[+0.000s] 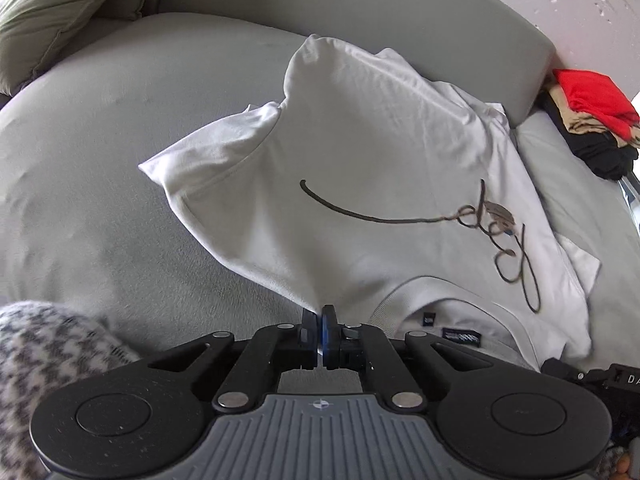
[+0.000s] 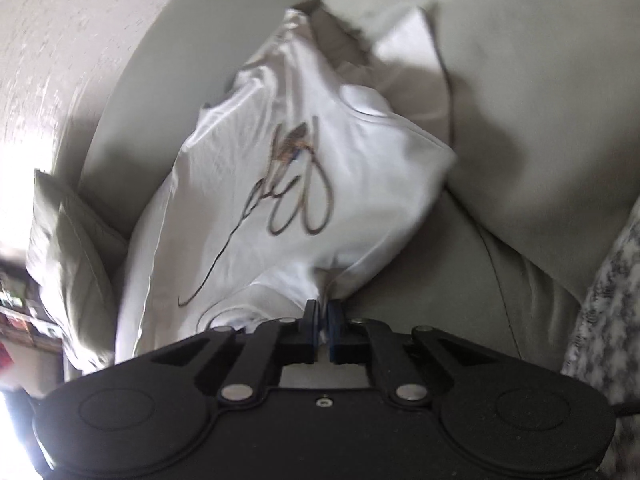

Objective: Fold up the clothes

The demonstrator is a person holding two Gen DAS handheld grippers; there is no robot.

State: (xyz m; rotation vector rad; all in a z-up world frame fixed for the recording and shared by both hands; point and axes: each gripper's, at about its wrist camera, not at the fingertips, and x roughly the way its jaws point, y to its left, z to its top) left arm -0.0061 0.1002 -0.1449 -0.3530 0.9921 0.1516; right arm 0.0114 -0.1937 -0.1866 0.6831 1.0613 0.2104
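So both grippers are clamping down on the white t-shirt (image 1: pixel 360 152) right now. The left gripper (image 1: pixel 319 314) is pinching a bit of fabric near the collar (image 1: pixel 404 300), jaws squeezed together with cloth bunching up out of them toward 12 o'clock. The right gripper (image 2: pixel 323 310) is doing the same on its own shoulder edge. The shirt is lying spread over the grey sofa seat (image 1: pixel 100 160), print (image 1: pixel 496 220) facing up, one sleeve (image 1: pixel 192 160) sticking out toward 9 o'clock in the left view.

What's worrying me: each grip is looking like a really thin pinch right at the tips, so any quick lift is probably going to let the fabric slide out. The far end is also riding up against the sofa back (image 1: pixel 380 20), so it could drag or stay bunched when the shirt gets pulled. And if only the top layer is caught, the fold is going to come out lopsided.

Hard to tell stuff: the right view is pretty blurry, so I can't say how many layers it's holding. The hem is hidden at the back. The pile of red and dark clothes (image 1: pixel 592 120) at 3 o'clock is getting cut off by the edge
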